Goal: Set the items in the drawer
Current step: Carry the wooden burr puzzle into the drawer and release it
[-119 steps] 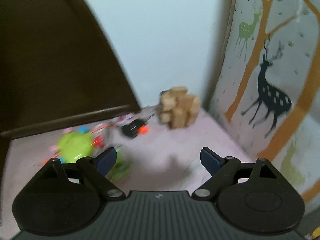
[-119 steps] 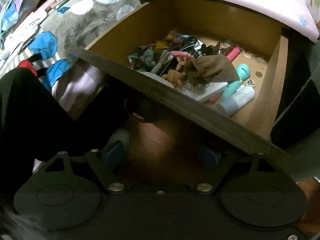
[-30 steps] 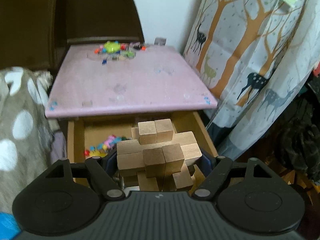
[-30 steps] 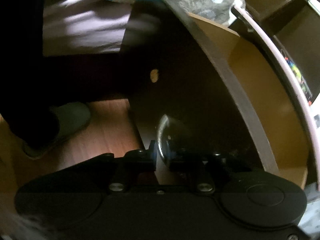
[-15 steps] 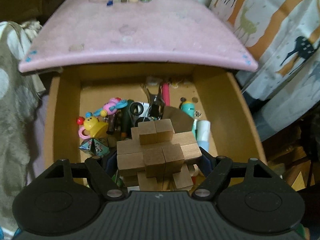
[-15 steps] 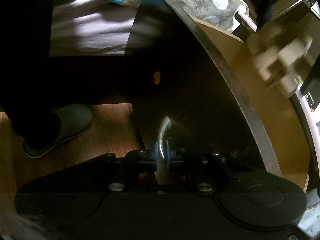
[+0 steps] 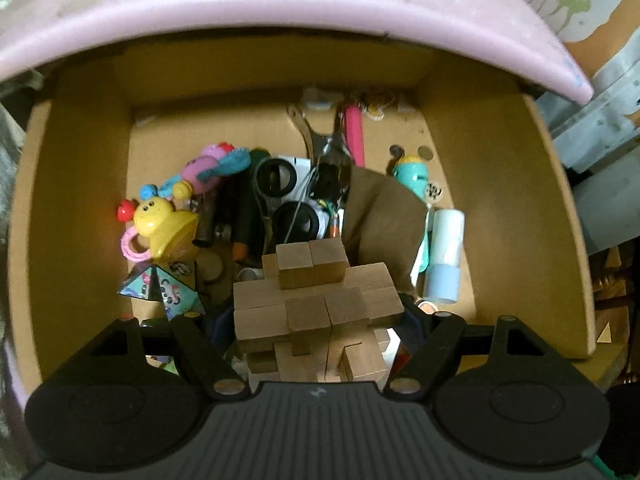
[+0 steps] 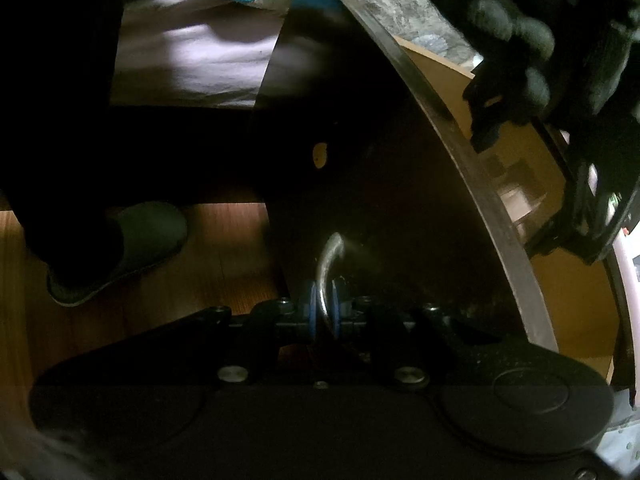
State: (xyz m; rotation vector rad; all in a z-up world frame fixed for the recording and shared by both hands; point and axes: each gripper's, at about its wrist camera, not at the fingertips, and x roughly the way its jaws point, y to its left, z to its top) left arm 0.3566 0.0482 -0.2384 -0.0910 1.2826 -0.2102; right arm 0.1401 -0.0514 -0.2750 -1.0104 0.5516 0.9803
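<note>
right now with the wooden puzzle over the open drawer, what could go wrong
1. The drawer is already crowded: released here, the wooden puzzle held in the left gripper would probably land on the brown cloth or the scissors and could tip or roll.
2. The puzzle is made of interlocking blocks, so a drop might knock pieces loose.
3. The right gripper is clamped on the drawer handle; a slip could let the drawer shift.

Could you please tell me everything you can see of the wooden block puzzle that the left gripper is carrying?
The puzzle is a knot of interlocked square bars of pale, unfinished-looking wood, their ends jutting out in several directions, two side by side on top. It is in one piece and sits clamped between the left gripper's blue pads, over the open drawer, above the clutter near its front. Whether its underside touches anything below is hidden. The right wrist view shows it only as a blur.
</note>
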